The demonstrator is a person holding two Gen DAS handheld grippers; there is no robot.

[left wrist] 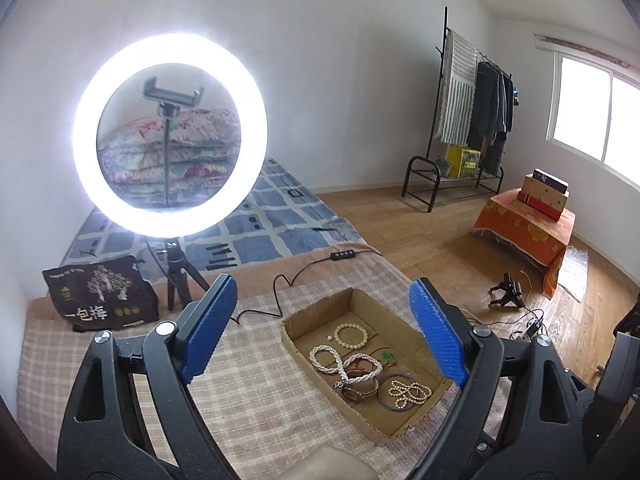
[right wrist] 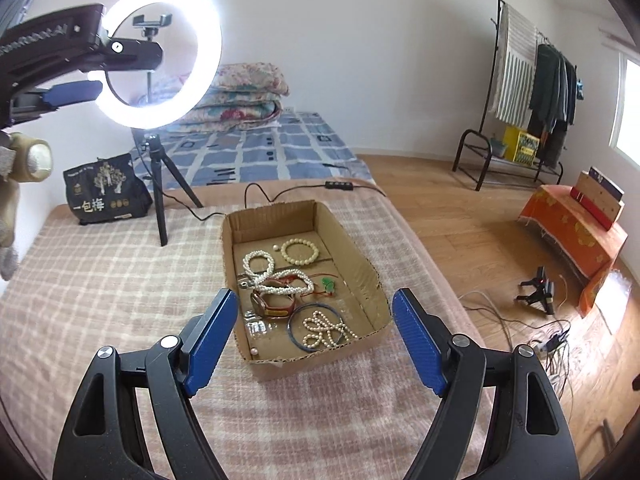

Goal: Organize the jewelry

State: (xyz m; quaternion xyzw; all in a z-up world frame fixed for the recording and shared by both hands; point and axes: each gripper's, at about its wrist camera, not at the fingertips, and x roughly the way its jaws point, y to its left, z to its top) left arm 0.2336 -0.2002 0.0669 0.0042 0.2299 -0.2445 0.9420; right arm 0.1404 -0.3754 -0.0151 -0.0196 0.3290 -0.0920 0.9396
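Note:
A shallow cardboard box (left wrist: 316, 308) (right wrist: 272, 216) sits on a checked blanket and holds the jewelry. Inside lie a cream bead bracelet (right wrist: 300, 250) (left wrist: 351, 335), white pearl strands (right wrist: 280, 280) (left wrist: 332, 362), a brown watch (right wrist: 274, 306) (left wrist: 360, 392), a blue bangle (right wrist: 298, 334) around a pearl strand (right wrist: 326, 330) (left wrist: 408, 392), and a green pendant (right wrist: 329, 283). My left gripper (left wrist: 322, 330) is open and empty, raised above the box. My right gripper (right wrist: 314, 340) is open and empty above the box's near end. The left gripper also shows at the upper left of the right wrist view (right wrist: 76, 92).
A lit ring light on a small tripod (right wrist: 160, 56) (left wrist: 170, 132) stands behind the box, its cable (right wrist: 260, 192) trailing past. A black printed bag (right wrist: 106, 190) (left wrist: 100, 298) sits at the back left. The blanket's right edge (right wrist: 432, 264) drops to a wooden floor with cables.

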